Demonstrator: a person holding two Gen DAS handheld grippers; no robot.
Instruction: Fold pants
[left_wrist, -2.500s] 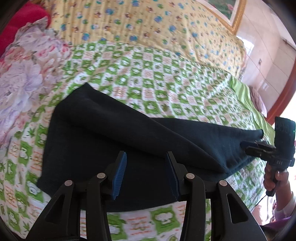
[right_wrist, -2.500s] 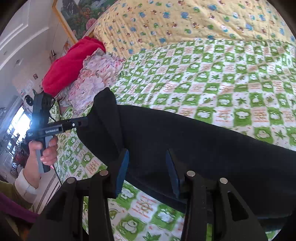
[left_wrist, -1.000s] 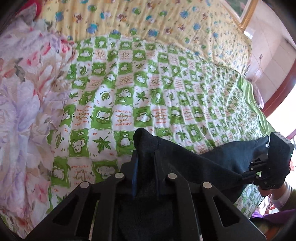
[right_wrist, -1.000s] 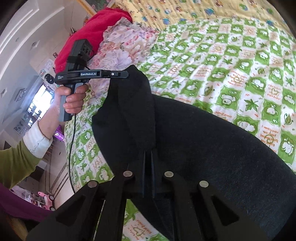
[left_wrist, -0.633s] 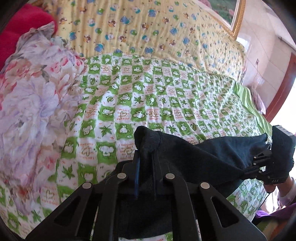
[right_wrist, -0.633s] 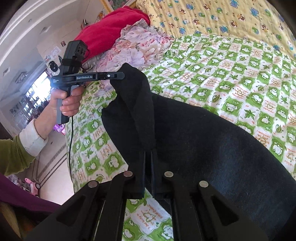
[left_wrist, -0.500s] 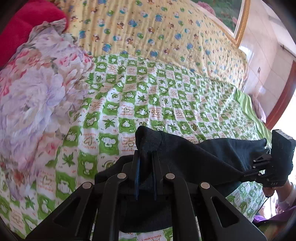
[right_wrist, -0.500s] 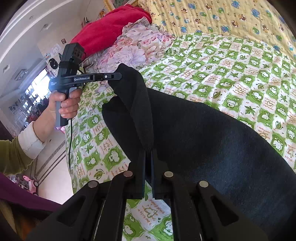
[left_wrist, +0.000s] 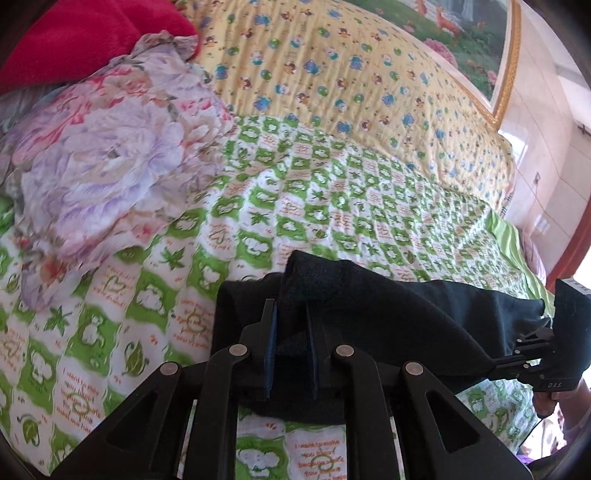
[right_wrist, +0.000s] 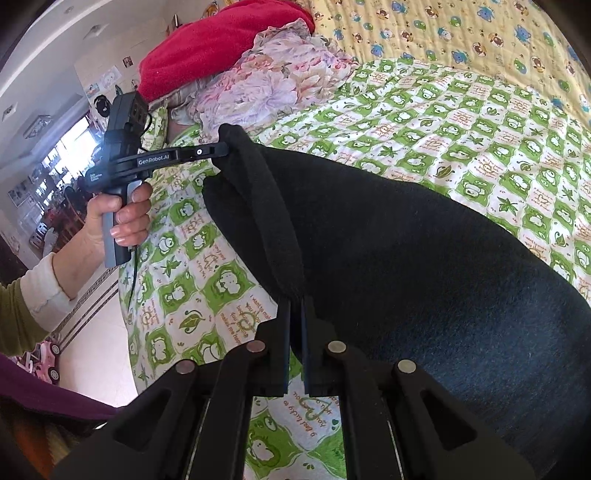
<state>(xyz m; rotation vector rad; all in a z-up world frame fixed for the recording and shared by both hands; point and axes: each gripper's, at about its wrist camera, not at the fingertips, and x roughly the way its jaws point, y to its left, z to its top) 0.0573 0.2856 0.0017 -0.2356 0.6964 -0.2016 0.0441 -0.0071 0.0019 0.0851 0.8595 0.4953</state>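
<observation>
Dark navy pants (left_wrist: 399, 325) lie folded lengthwise on the green checked bedspread (left_wrist: 303, 206). My left gripper (left_wrist: 291, 314) is shut on one end of the pants' near edge and holds it lifted. My right gripper (right_wrist: 295, 306) is shut on the other end of that edge of the pants (right_wrist: 406, 240). The left gripper also shows in the right wrist view (right_wrist: 221, 146), pinching the raised corner. The right gripper shows at the right edge of the left wrist view (left_wrist: 506, 360).
A floral quilt (left_wrist: 103, 162) and a red blanket (left_wrist: 74, 33) are piled at the left of the bed. A yellow patterned cover (left_wrist: 351, 85) lies behind. The bed's edge and the floor (right_wrist: 99, 332) are at the lower left in the right wrist view.
Both grippers went from open over the flat pants to shut on its near edge, then lifted it. In the last half second the raised edge has moved a little.
</observation>
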